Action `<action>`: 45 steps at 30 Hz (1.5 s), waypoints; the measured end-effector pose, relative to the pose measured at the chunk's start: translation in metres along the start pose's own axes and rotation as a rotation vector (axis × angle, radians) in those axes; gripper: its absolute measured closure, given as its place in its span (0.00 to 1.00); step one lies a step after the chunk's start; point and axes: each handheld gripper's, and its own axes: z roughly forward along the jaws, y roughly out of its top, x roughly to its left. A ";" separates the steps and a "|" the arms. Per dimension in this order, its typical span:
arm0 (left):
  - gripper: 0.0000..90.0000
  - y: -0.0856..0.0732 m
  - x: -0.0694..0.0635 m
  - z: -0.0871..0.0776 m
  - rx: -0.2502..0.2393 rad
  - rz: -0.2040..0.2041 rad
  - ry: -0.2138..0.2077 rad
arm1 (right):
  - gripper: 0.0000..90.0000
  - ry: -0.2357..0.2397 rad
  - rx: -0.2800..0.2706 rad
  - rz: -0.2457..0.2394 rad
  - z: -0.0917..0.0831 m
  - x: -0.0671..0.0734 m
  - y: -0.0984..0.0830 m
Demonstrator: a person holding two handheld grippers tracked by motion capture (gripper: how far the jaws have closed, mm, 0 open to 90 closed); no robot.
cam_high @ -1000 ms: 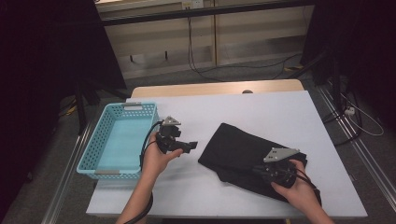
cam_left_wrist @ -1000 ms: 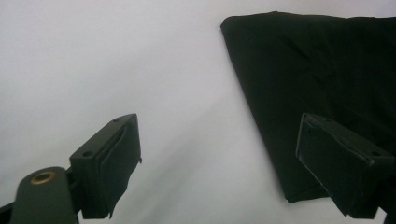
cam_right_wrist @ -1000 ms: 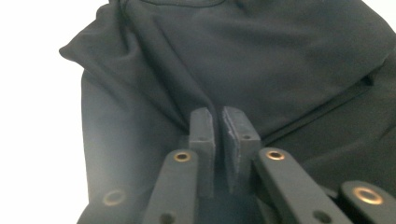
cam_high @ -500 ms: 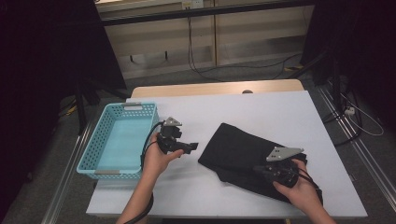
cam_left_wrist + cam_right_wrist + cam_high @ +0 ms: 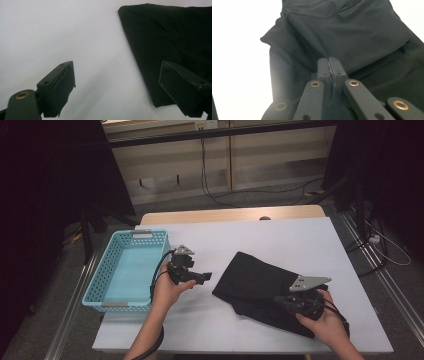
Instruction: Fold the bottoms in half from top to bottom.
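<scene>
White bench (image 5: pixel 280 240) carries a black cloth (image 5: pixel 260 282) at right. Right hand-held gripper (image 5: pixel 329 65) sits pressed together, seemingly pinching a fold; left hand-held gripper (image 5: pixel 117 87) gapes beside the cloth's edge, needing to grip next.

black cloth (image 5: pixel 260 287) on white table (image 5: pixel 280 240); right tool (image 5: pixel 278 300) on cloth; left tool (image 5: pixel 204 277) beside blue basket (image 5: pixel 102 280).

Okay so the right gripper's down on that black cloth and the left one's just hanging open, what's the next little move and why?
Probably lift the right gripper a little to test its hold. Its jaws are closed together over a fold of the black cloth, though whether fabric is actually pinched is hard to tell. The left gripper hangs open above bare table, short of the cloth's near edge, with the blue basket beside it.
</scene>
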 end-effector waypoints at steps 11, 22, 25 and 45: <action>0.15 0.000 0.003 -0.005 -0.009 -0.004 0.004 | 0.99 -0.009 0.002 0.003 -0.012 -0.003 -0.004; 0.15 0.001 0.001 -0.006 -0.014 -0.002 0.004 | 0.99 -0.013 0.016 0.002 -0.022 -0.004 -0.013; 0.15 0.001 0.001 -0.006 -0.014 -0.001 0.002 | 0.99 -0.015 0.004 0.010 -0.024 -0.005 -0.014; 0.15 0.000 0.002 -0.005 -0.009 -0.003 0.001 | 0.99 -0.007 -0.004 0.017 -0.032 -0.004 -0.017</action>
